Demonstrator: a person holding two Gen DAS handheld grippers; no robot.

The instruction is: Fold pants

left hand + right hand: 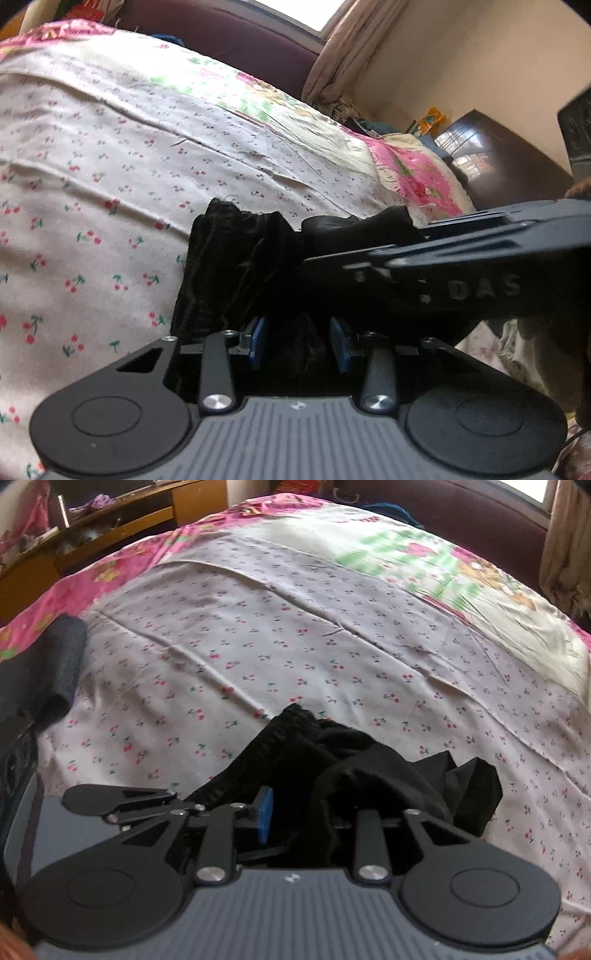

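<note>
Black pants [236, 266] lie bunched on a cherry-print bed sheet [110, 184]. In the left wrist view my left gripper [299, 341] is shut on a thick fold of them, and black cloth fills the gap between its blue pads. The right gripper's fingers [369, 254] come in from the right and lie on the same bunch. In the right wrist view my right gripper [299, 812] stands open over the pants [369, 768]. Its left blue pad [266, 808] is bare. Cloth drapes over the right finger and hides that pad. A finger [122, 797] of the left gripper shows at the left.
The flowered sheet covers the whole bed, with a pink border [417, 173] at its edge. A dark cabinet [509, 162] and a curtain [347, 51] stand at the far right. A wooden shelf [110, 513] is beyond the bed. A dark knit cloth [55, 664] lies at the left.
</note>
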